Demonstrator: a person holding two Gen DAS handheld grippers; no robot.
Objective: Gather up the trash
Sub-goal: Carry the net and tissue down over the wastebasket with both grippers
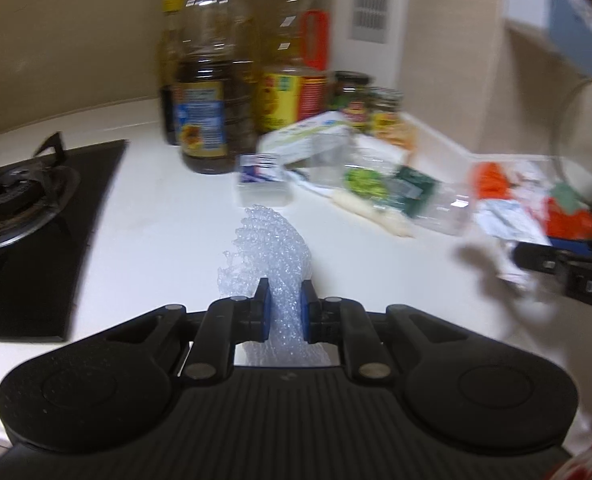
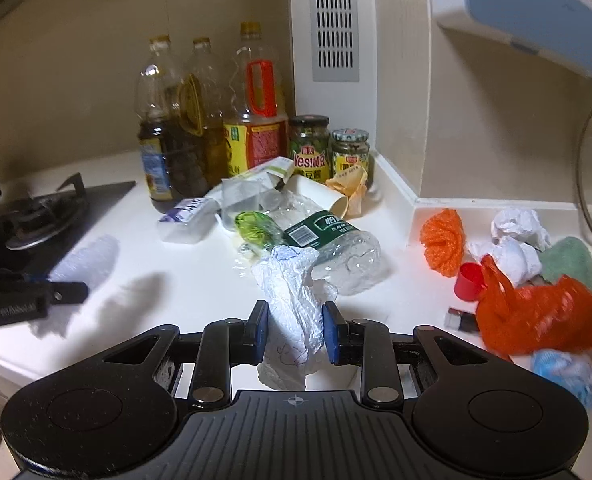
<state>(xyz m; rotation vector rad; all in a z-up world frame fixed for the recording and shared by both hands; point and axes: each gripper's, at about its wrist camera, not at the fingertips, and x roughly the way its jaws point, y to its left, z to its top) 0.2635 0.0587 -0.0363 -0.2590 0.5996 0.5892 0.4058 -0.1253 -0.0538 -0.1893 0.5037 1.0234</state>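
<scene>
We are clamping our left gripper [image 1: 283, 312] on a strip of bubble wrap [image 1: 269, 248] that sticks out ahead of the fingers. Our right gripper [image 2: 294, 332] is pinching a crumpled white plastic bag [image 2: 293, 300], with a crushed clear bottle [image 2: 336, 248] lying just beyond its fingertips on the white counter [image 2: 183, 276].

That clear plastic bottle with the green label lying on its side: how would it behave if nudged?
The clear plastic bottle with the green label looks empty and dented, so probably light and easily crushed. Lying on its side on the white countertop, it would likely roll or skid, though its dents may stop it.
</scene>
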